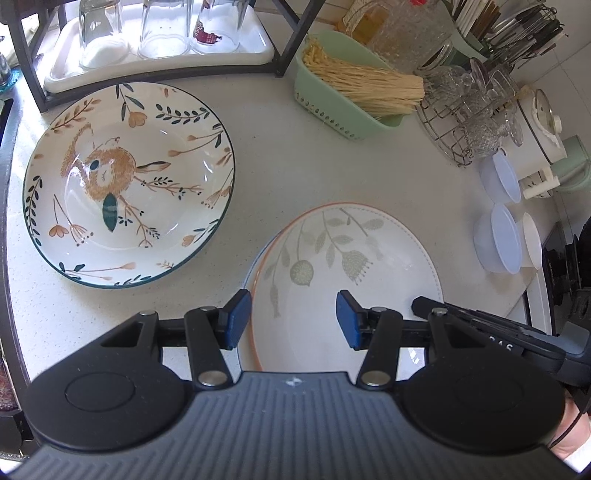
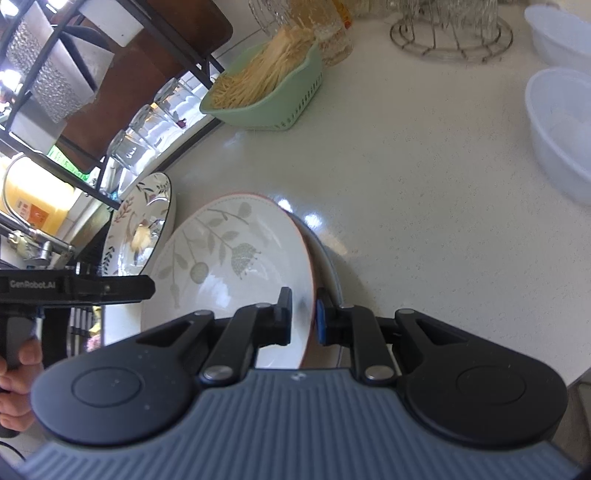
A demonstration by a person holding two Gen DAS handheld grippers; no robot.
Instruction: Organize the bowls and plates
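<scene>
while right hand-held gripper pinches leaf plate, left hand-held gripper agape

Leaf plate: its near part is hidden behind the left gripper.
Plate under it: only a thin blue edge peeks out, so its pattern cannot be seen.
Rabbit plate: in the right wrist view it is edge-on, and the leaf plate covers its lower part.
Drinking glasses: their tops are cut off by the picture's top edge.
Glass cups in the wire rack: too jumbled to count.
Clear bowls: cut off by the right edge.
Sticks in the green basket: too thin to tell what they are.
Hand: only some fingers show at the left edge.
</scene>
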